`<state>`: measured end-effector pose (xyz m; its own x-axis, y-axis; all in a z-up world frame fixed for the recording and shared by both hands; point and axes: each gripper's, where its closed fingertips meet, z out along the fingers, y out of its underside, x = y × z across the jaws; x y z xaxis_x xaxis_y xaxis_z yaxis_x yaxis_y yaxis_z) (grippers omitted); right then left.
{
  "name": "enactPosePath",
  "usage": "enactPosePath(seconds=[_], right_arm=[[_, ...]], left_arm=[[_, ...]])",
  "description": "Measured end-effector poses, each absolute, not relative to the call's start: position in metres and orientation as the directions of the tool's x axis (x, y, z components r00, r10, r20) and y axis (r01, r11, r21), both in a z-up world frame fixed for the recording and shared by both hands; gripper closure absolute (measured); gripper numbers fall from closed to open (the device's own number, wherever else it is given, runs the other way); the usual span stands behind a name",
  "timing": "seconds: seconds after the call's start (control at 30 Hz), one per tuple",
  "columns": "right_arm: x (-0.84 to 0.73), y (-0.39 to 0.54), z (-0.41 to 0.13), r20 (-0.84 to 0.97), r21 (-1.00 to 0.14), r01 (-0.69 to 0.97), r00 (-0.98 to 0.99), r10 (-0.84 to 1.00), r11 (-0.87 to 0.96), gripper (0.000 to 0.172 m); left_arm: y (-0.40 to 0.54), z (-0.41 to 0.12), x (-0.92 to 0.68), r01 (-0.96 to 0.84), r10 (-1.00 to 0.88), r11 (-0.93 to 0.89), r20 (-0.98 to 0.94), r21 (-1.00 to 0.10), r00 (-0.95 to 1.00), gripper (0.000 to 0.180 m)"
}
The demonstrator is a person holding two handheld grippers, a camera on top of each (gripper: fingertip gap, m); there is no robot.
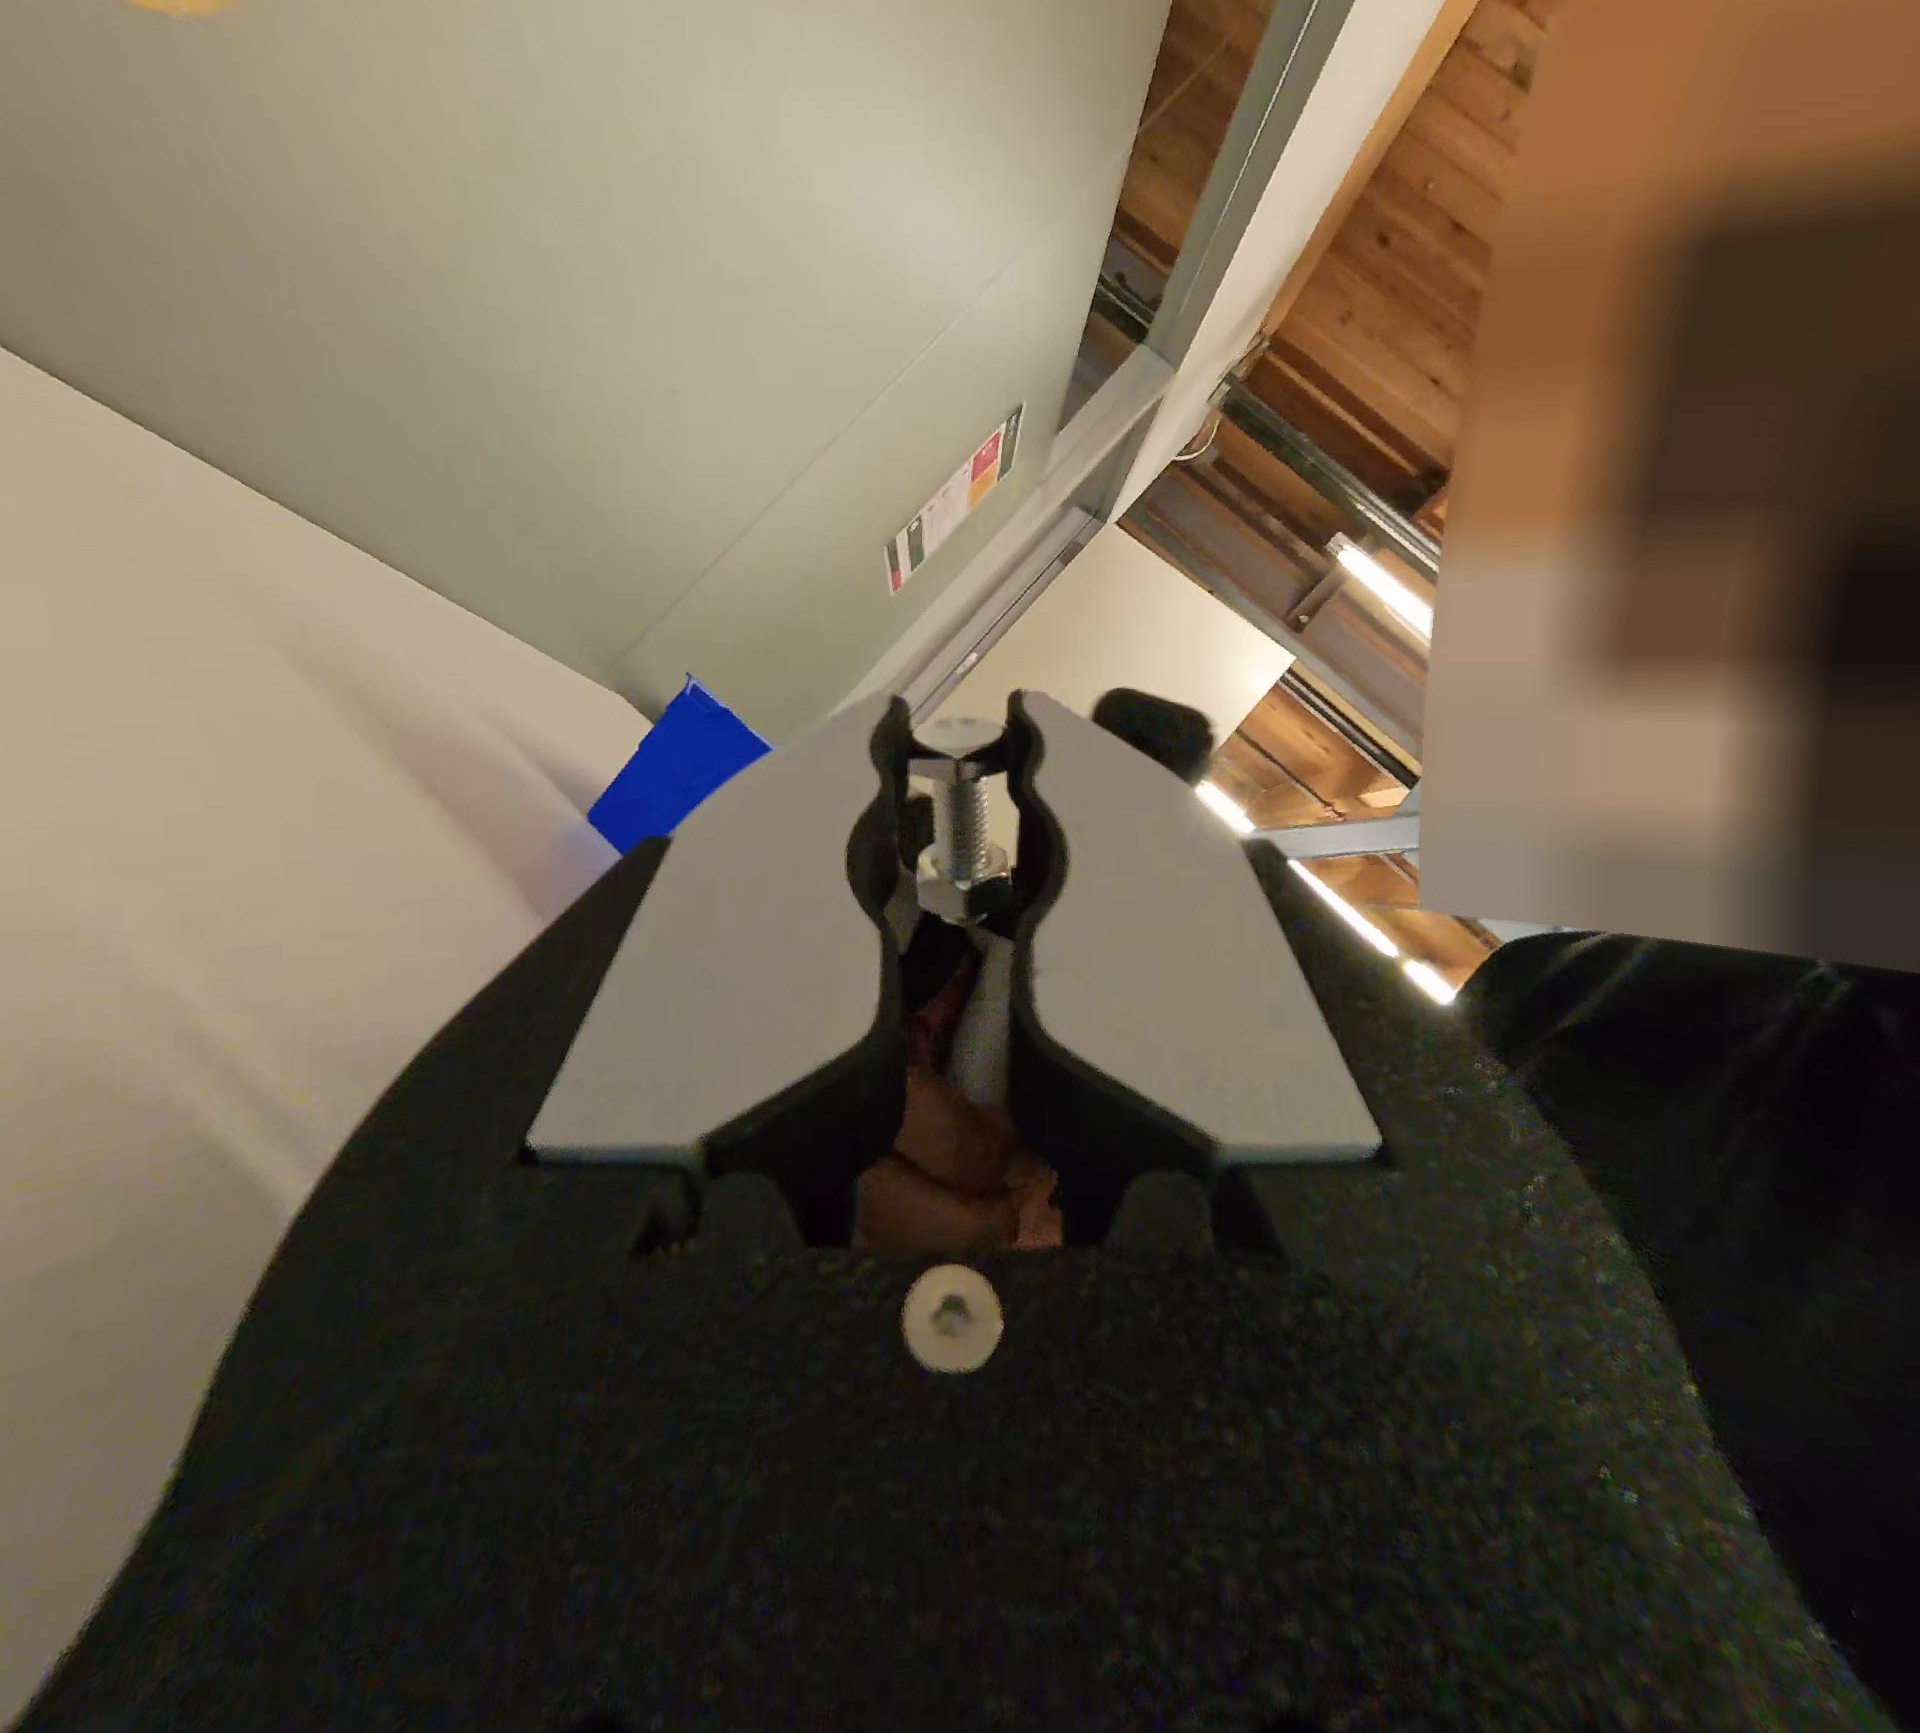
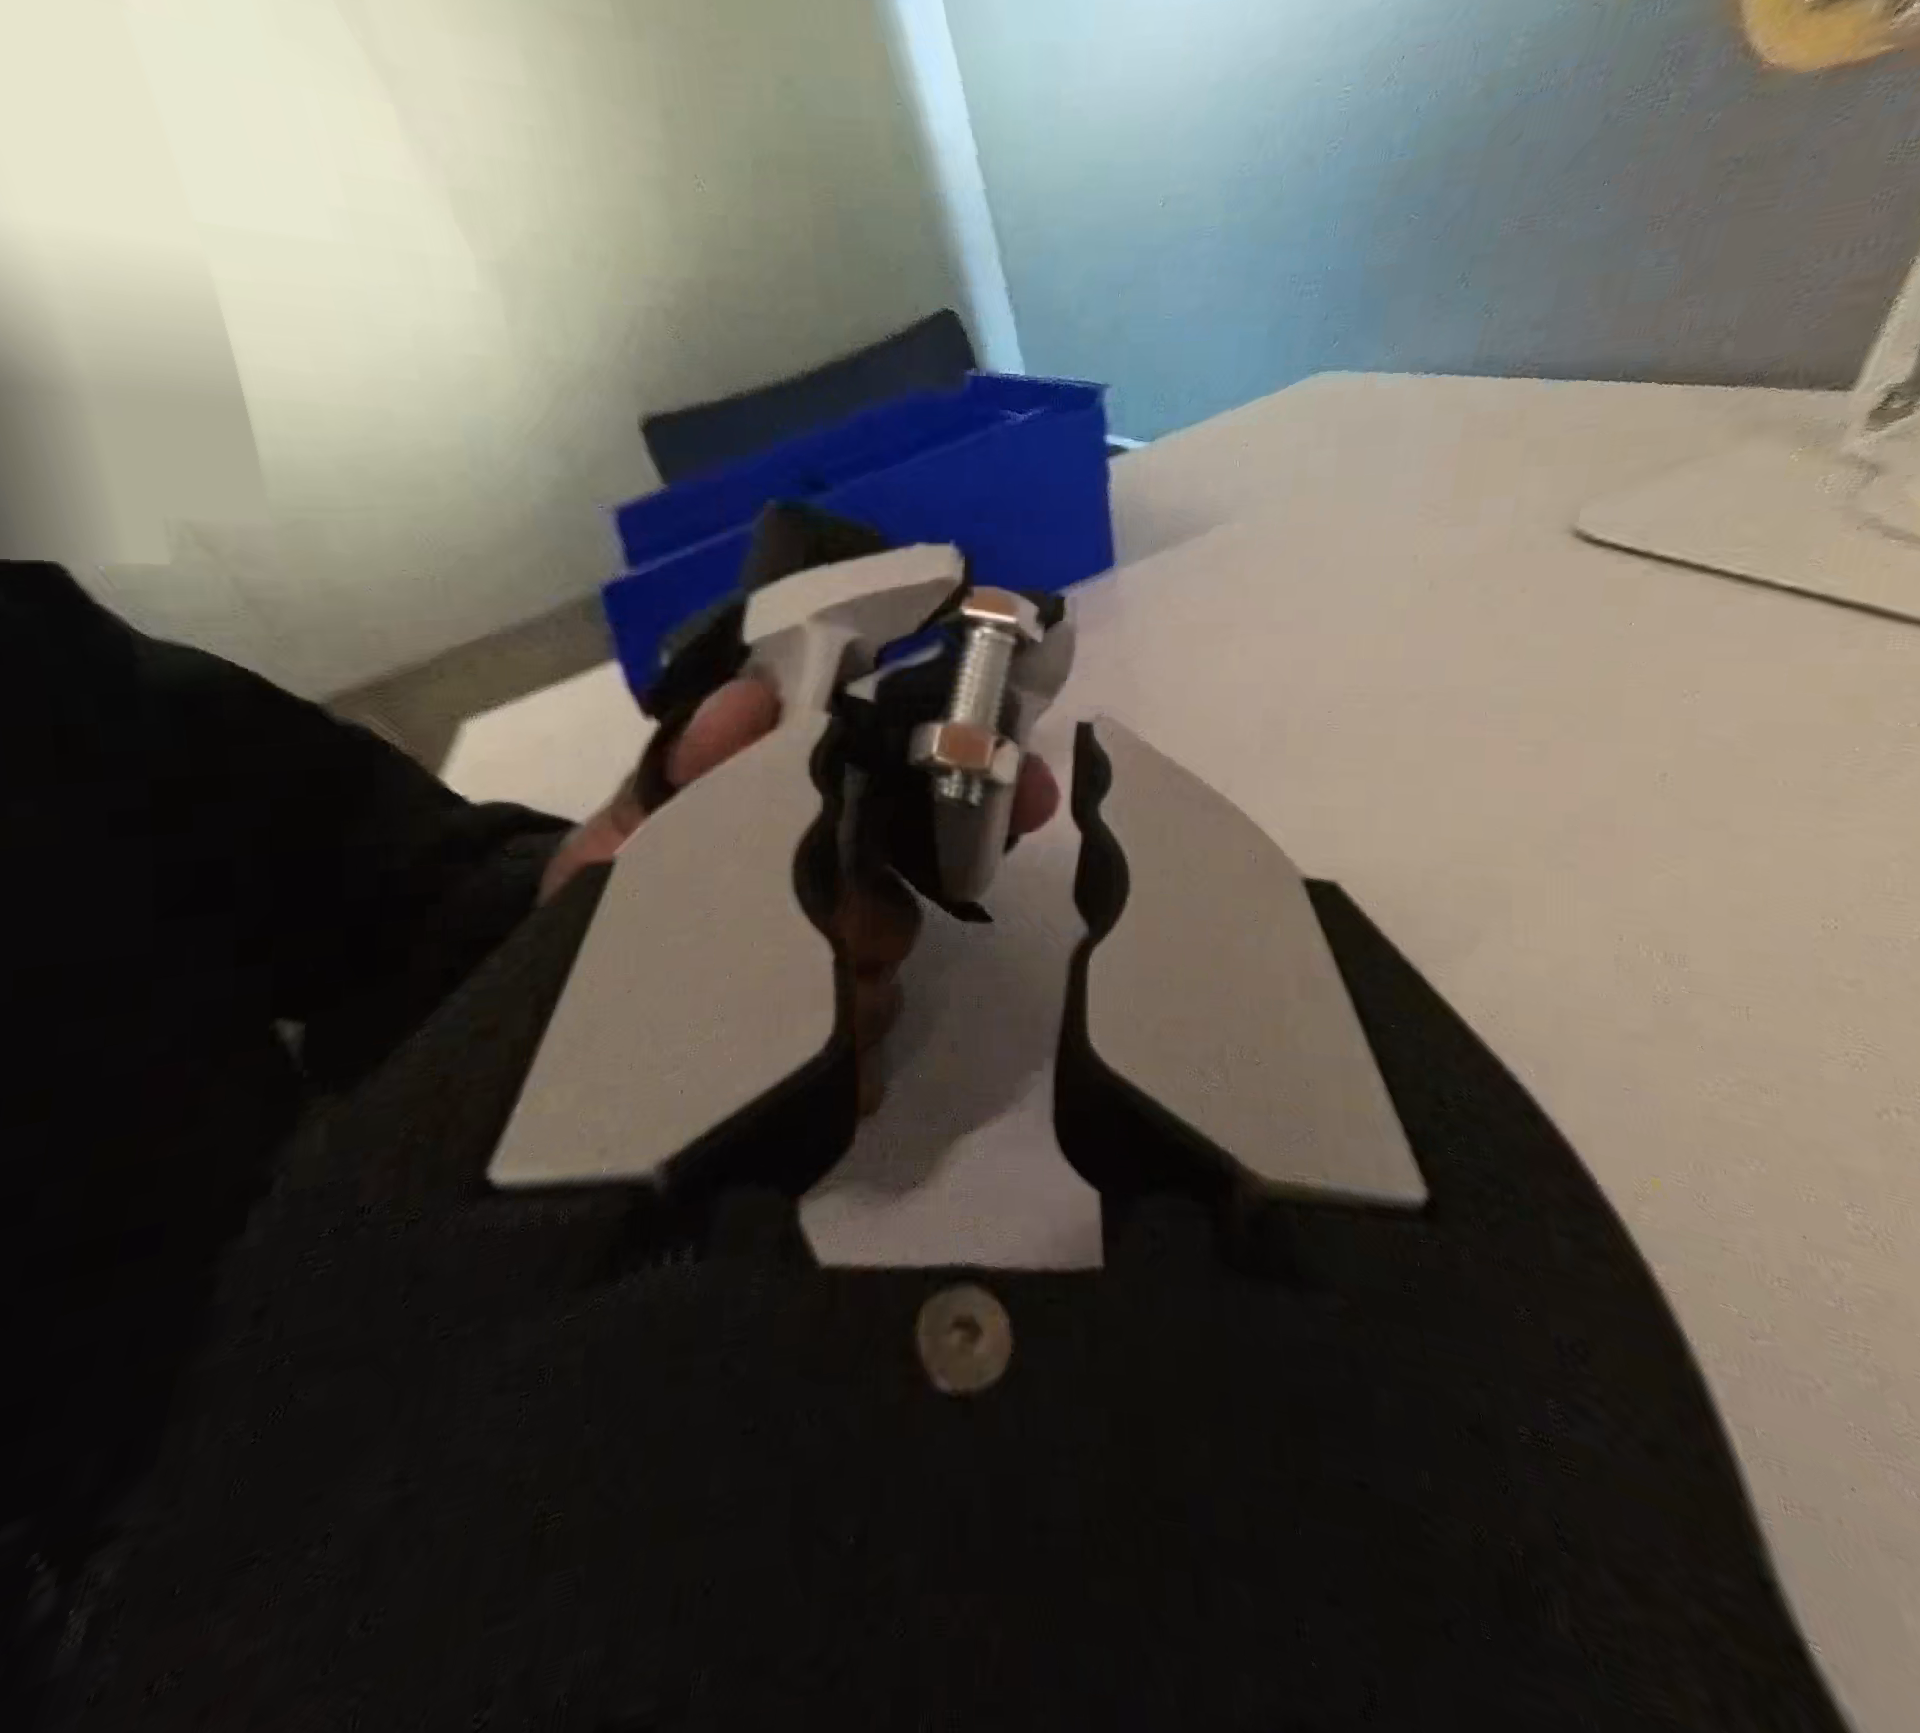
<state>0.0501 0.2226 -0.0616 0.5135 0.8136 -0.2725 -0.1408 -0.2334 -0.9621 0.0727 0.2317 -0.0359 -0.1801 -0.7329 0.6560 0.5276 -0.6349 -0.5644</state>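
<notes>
Flanking bolt (image 2: 982, 696): blue bin (image 2: 935, 499), table (image 2: 1455, 748)

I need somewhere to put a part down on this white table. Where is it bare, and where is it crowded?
Bare: the white table right of the open right gripper, up to the flat pale base at the far right. Crowded: ahead-left, where the left gripper clamps a bolt with nut before the blue bin.
</notes>
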Motion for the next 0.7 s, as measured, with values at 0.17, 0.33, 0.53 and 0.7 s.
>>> enactPosePath(seconds=[0.17,0.33,0.53,0.7], right_arm=[[0.049,0.220,-0.067,-0.143,-0.986,-0.017,0.589,0.796,-0.164,0.151],[0.041,0.203,-0.052,-0.692,-0.703,-0.281,0.057,0.720,-0.653,0.152],[0.055,0.216,-0.050,-0.784,-0.519,-0.405,-0.123,0.608,-0.752,0.135],[0.051,0.219,-0.057,-0.478,-0.871,-0.276,0.293,0.828,-0.406,0.138]], left_arm=[[0.225,-0.035,0.077,0.504,-0.766,-0.604,0.624,-0.617,-0.155,0.164],[0.217,-0.027,0.074,0.485,-0.741,-0.660,0.604,-0.574,-0.293,0.163],[0.230,-0.030,0.067,0.525,-0.659,-0.726,0.669,-0.444,-0.344,0.164],[0.252,-0.037,0.053,0.593,-0.580,-0.746,0.734,-0.303,-0.354,0.164]])
